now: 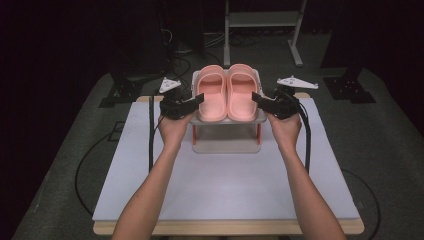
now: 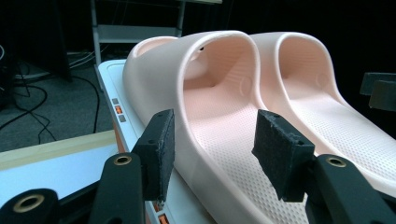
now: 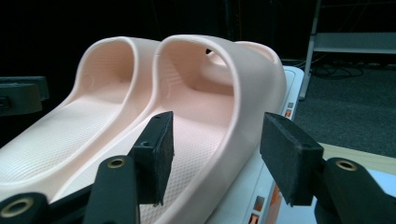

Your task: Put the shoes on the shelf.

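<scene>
High view: a pair of pink slippers, left slipper (image 1: 212, 95) and right slipper (image 1: 242, 93), sits side by side, touching, on the top shelf of a small white rack (image 1: 226, 142) at the far middle of the white mat (image 1: 220, 185). The left gripper (image 1: 192, 101) sits just left of the rack, its tips at the left slipper's outer edge. The right gripper (image 1: 259, 99) mirrors it at the right slipper's outer edge. Nearer than the rack, the mat lies bare between the forearms; the rack's near edge is well apart from the mat's near edge.

Left gripper view: jaws stand apart, straddling the left slipper's (image 2: 205, 107) outer side wall. The pads (image 2: 163, 149) do not press on it; gaps show on both sides. The rack's edge (image 2: 112, 88) runs just outside the slipper, with little margin.

Right gripper view: jaws stand apart here too, set about the right slipper's (image 3: 219, 102) outer wall, with the pads (image 3: 289, 158) clear of it. The rack's rim (image 3: 292, 84) lies just beyond the slipper's side.
</scene>
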Available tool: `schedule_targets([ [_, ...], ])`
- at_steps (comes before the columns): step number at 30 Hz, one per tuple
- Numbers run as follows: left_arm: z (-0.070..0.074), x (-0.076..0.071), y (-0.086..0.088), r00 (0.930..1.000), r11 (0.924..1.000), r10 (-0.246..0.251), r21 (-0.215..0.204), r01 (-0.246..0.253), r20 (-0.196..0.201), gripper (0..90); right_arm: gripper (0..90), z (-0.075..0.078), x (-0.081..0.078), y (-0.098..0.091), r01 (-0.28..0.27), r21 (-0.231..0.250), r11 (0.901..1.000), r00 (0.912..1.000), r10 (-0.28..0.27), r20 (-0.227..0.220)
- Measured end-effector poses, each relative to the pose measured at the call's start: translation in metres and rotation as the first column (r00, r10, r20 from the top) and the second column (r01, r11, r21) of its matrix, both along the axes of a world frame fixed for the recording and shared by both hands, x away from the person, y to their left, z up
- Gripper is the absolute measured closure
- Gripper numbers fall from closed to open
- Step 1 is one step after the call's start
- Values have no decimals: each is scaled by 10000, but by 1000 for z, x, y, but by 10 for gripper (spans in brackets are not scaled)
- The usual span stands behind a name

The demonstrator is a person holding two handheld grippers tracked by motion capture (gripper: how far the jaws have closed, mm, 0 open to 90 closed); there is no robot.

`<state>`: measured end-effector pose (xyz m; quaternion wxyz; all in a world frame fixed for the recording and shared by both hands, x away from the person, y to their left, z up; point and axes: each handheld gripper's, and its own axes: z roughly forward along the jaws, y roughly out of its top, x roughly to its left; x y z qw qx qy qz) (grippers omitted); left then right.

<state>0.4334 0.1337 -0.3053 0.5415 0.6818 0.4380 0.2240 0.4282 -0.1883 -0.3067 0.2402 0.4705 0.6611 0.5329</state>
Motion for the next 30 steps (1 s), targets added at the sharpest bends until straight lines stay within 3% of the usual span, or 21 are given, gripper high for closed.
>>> schedule_targets([
  [14, 2, -18, -2, 9989, 9991, -395, 169, 391, 248, 454, 415, -5, -17, -1, -278, -240, 9993, 9995, 281, 125],
  [30, -4, -37, 8, 9975, 9982, -568, -172, 576, 427, 434, 403, -15, -39, -5, -439, -189, 9989, 9985, 445, 321],
])
